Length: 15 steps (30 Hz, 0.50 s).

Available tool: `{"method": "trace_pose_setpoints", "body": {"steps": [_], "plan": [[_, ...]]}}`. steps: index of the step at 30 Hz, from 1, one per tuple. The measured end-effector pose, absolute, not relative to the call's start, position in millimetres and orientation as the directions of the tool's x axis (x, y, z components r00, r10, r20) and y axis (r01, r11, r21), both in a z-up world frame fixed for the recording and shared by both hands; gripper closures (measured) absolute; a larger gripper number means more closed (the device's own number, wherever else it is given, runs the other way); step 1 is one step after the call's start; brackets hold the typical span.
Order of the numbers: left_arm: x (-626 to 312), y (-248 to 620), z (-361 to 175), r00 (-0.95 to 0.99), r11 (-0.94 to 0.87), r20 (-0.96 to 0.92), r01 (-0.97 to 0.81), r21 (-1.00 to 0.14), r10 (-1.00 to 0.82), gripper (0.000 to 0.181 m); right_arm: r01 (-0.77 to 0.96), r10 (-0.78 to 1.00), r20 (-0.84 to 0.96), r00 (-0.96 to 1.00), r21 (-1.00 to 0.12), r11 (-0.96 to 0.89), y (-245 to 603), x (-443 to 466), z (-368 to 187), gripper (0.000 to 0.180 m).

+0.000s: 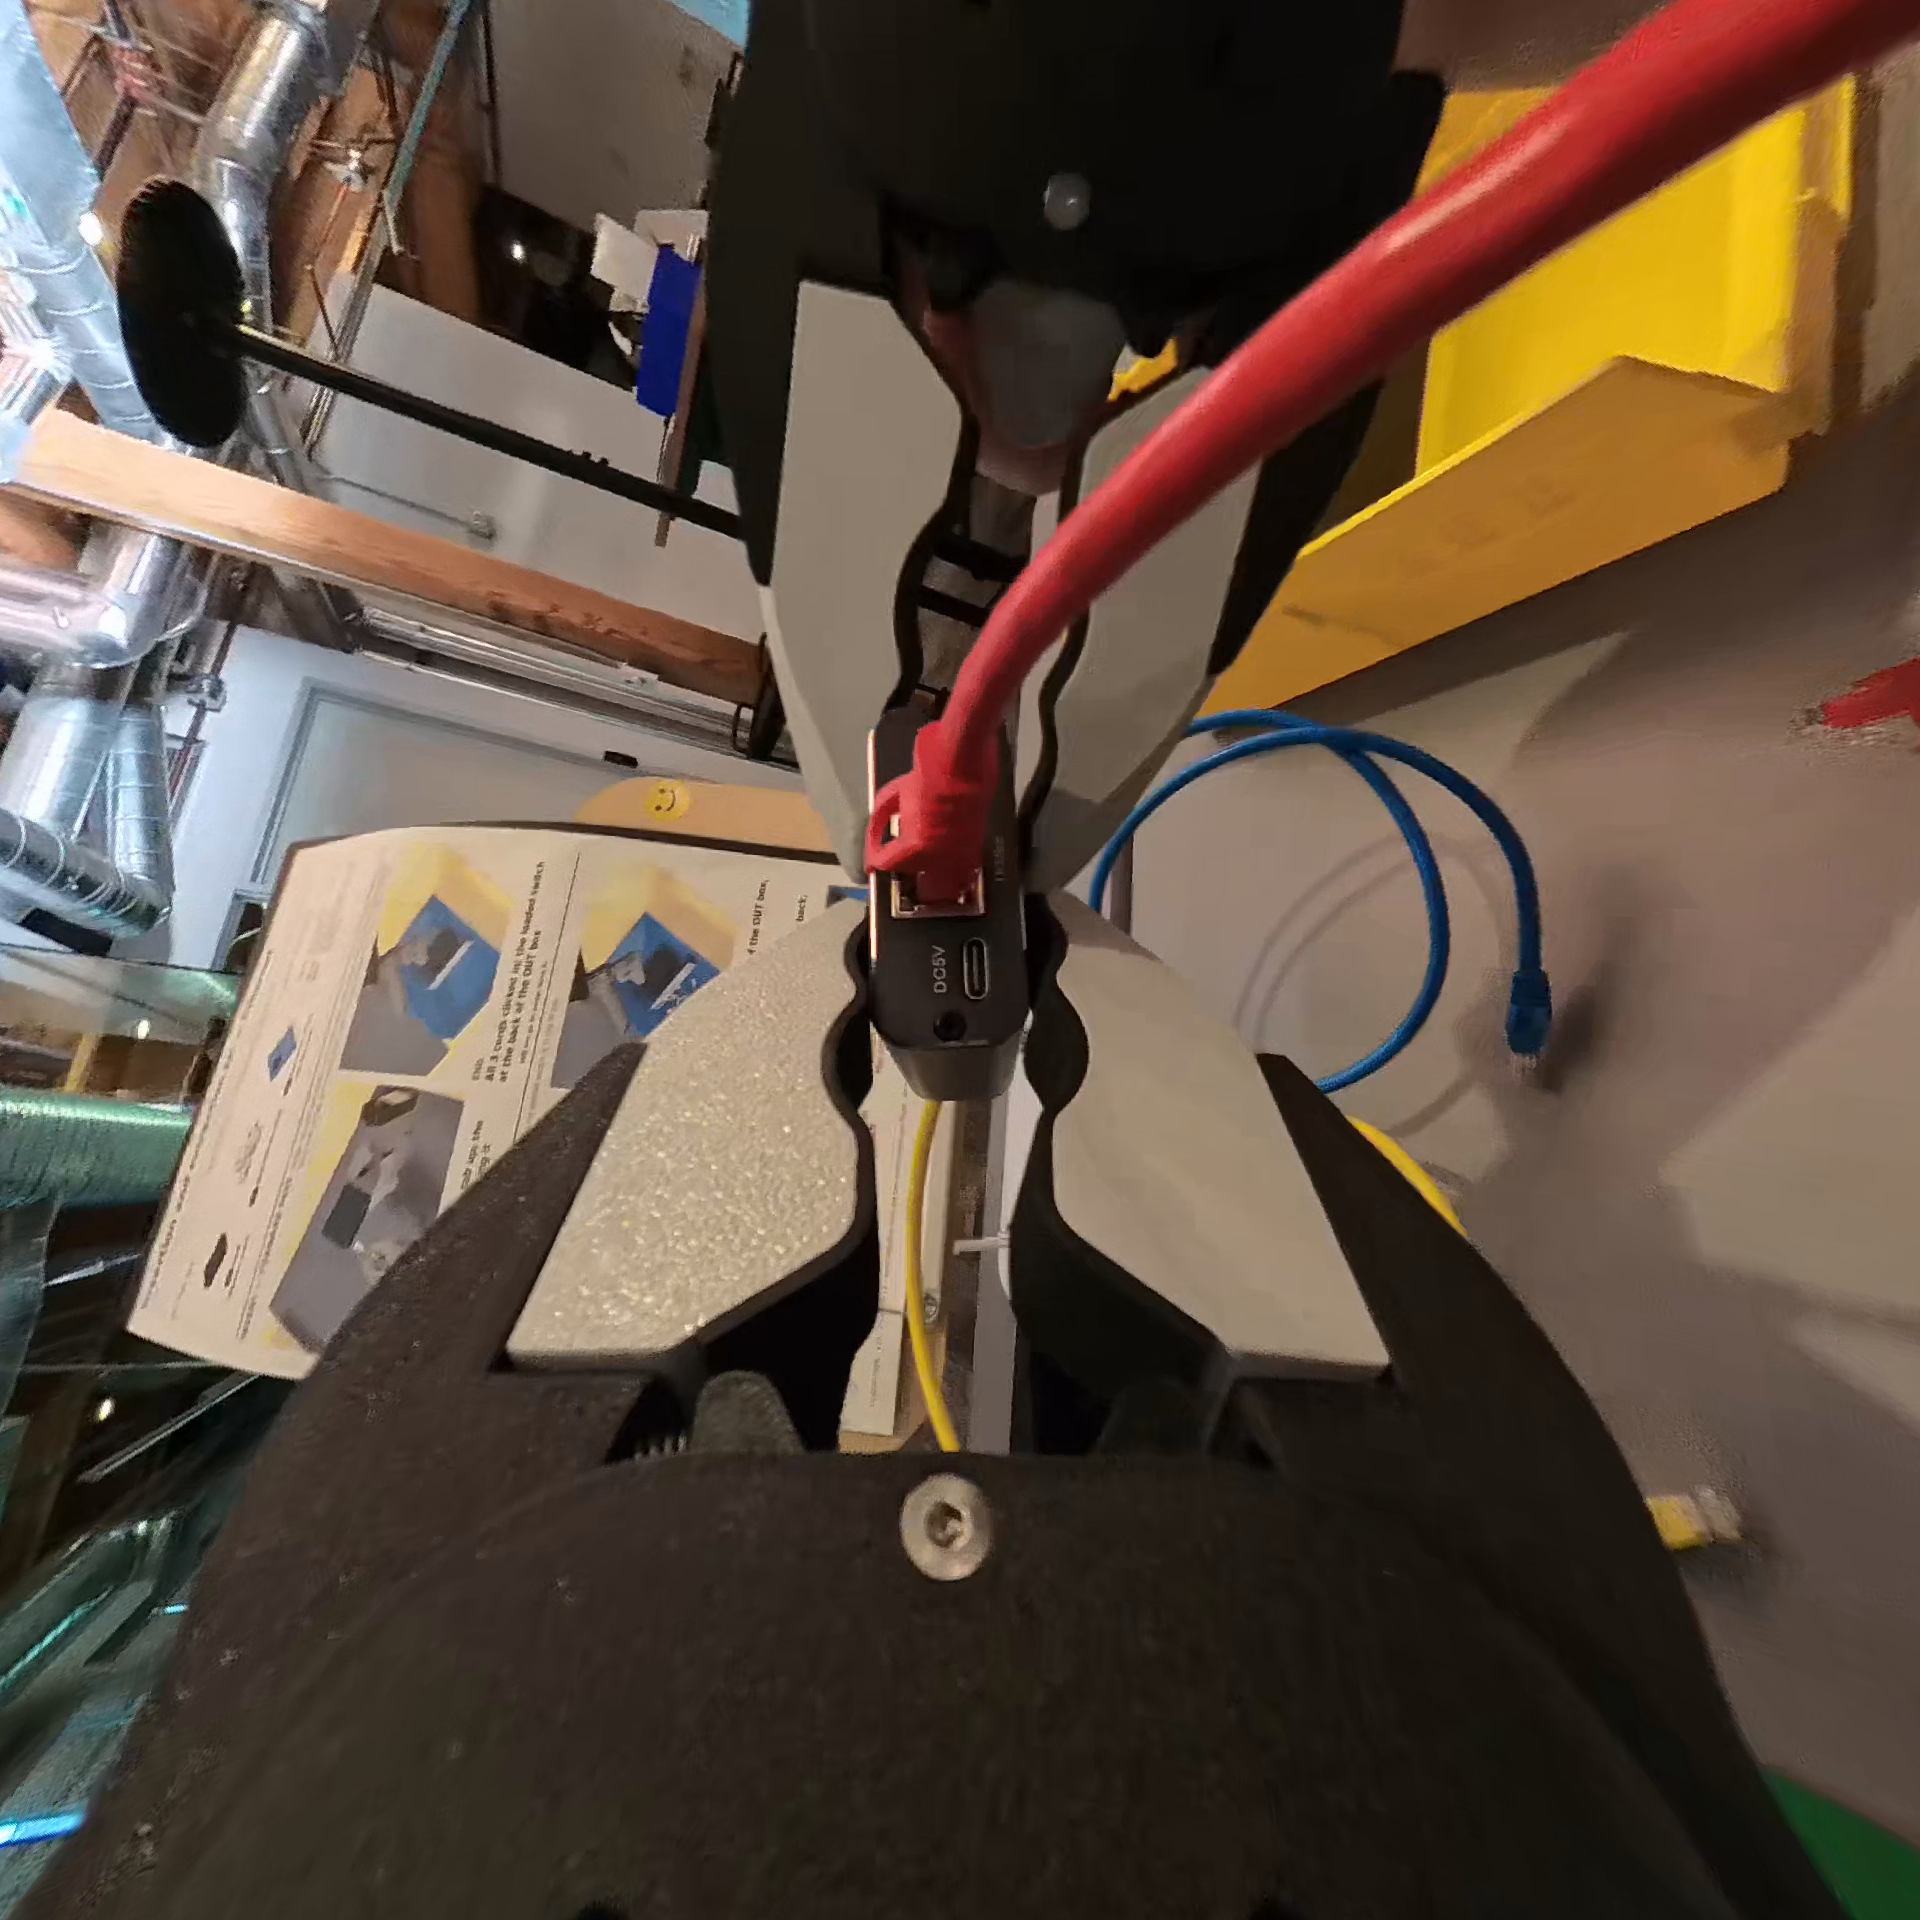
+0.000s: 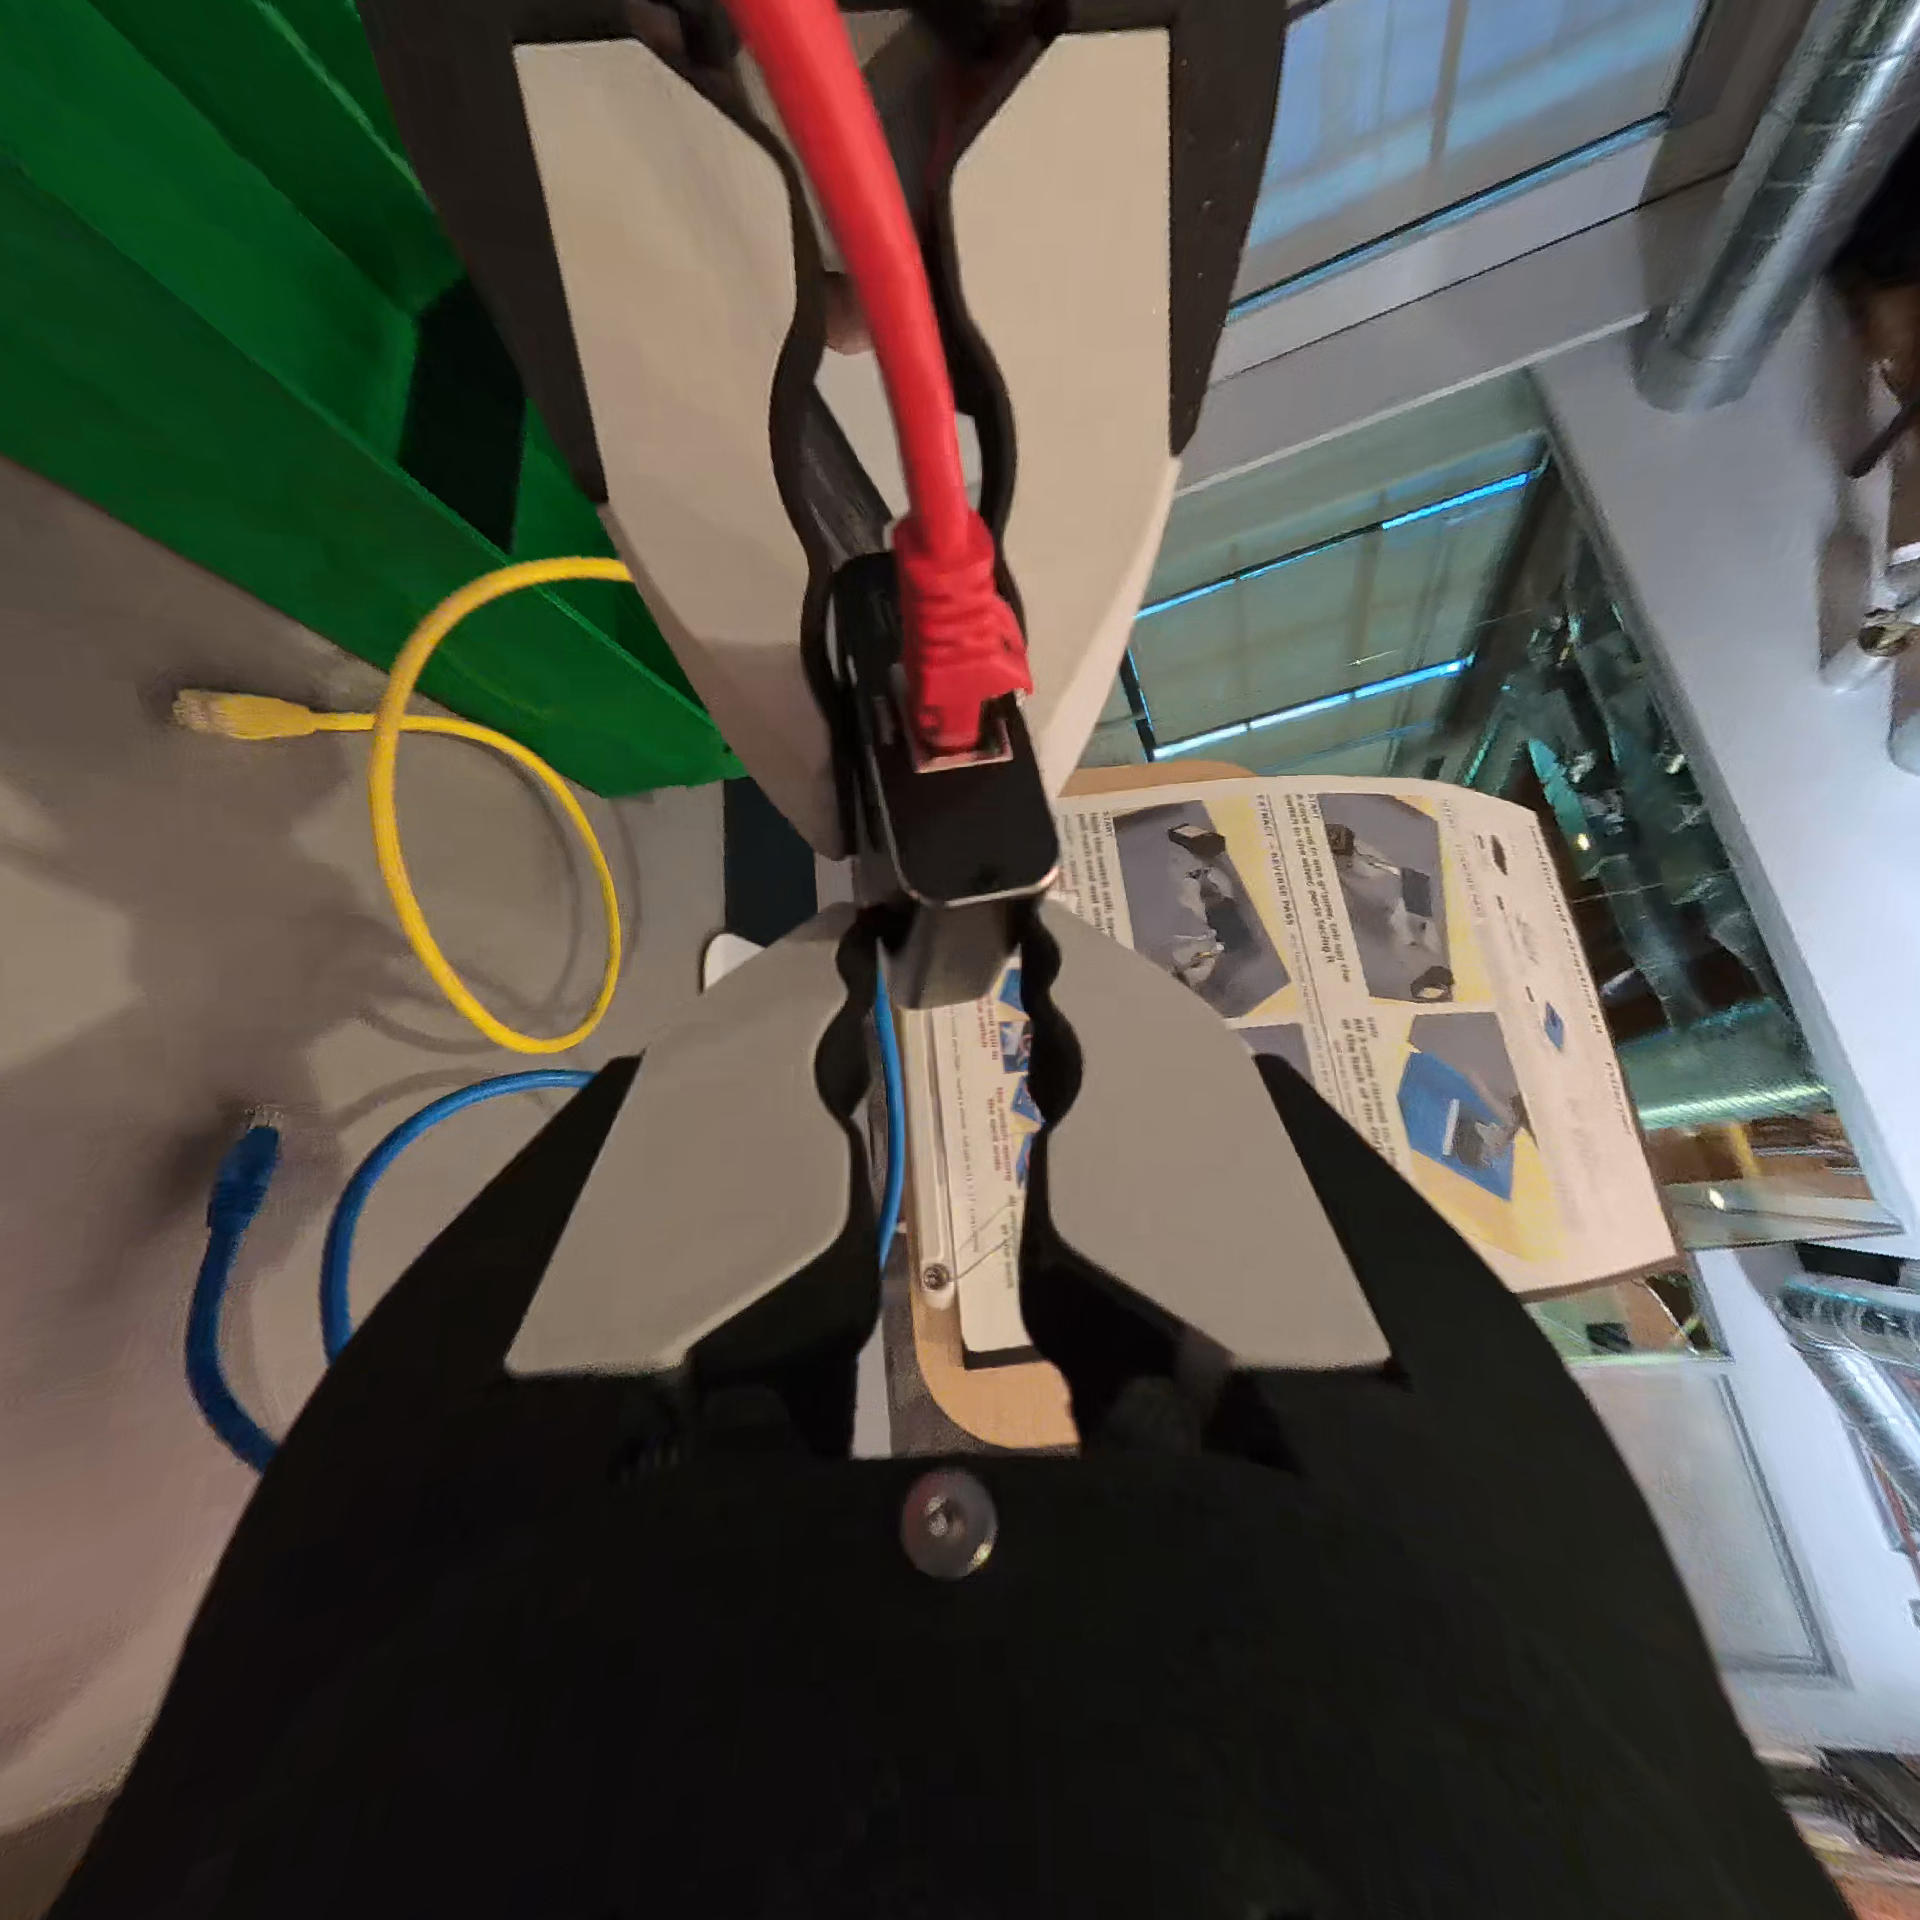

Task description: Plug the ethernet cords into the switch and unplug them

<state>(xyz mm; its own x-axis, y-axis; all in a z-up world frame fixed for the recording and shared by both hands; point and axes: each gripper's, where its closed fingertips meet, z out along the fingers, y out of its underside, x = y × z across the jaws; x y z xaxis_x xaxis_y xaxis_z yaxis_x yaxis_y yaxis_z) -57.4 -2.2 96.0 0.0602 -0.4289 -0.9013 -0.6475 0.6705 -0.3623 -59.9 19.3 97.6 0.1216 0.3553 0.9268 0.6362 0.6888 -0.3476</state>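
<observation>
**A:** What's closest to the lens?

**B:** The black body of the left tongs [image 1: 951,977]. Its grey fingers are nearly closed and clamp the end of the small black switch [image 1: 940,1049]. The red plug [image 1: 925,821] sits in the port just past those fingertips, and the red cord [image 1: 1143,457] arcs away over the opposing tongs.

**A:** And the right tongs [image 2: 951,935]?

**B:** They're drawn in to a narrow gap, with the tips flanking the switch's other end. I can't tell whether they're actually clamping it.

**A:** How should the step be done?

**B:** The plug looks seated. I'd hold the switch rigid, squeeze the latch tab, and pull straight along the port without levering sideways.

**A:** What's around them?

**B:** A blue cord [image 1: 1434,831] and a yellow cord [image 2: 416,831] lie loose on the grey table [image 2: 156,935], off to the side of the fingers. A yellow bin [image 1: 1610,364] and a green bin [image 2: 208,364] stand at its edges. Beyond the fingertips there's a printed instruction sheet [image 1: 364,1039], and farther off silver ducts [image 1: 239,156].
</observation>
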Motion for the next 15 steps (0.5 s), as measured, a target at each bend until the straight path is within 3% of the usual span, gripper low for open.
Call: {"method": "trace_pose_setpoints", "body": {"steps": [3, 6, 8, 11, 15], "plan": [[-50, -10, 104, 0.092, 0.720, -0.917, -0.591, -0.365, -0.389, 0.156, 0.567, 0.422, 0.893, 0.159, -0.433, 0.701, 11, -54, 103, 0.154], [-49, -24, 126, 0.200, 0.800, -0.922, -0.459, -0.386, -0.330, 0.142, 0.423, 0.436, 0.879, 0.191, -0.475, 0.772, -6, -51, 117, 0.155], [-48, -30, 128, 0.213, 0.795, -0.897, -0.414, -0.442, -0.387, 0.140, 0.371, 0.480, 0.858, 0.182, -0.513, 0.774, -13, -52, 118, 0.155], [-47, -34, 126, 0.198, 0.799, -0.899, -0.412, -0.438, -0.390, 0.141, 0.307, 0.461, 0.870, 0.176, -0.493, 0.814, -20, -54, 118, 0.155], [-50, -22, 121, 0.207, 0.768, -0.897, -0.464, -0.441, -0.390, 0.127, 0.308, 0.422, 0.893, 0.156, -0.450, 0.838, -23, -53, 116, 0.154]]}}
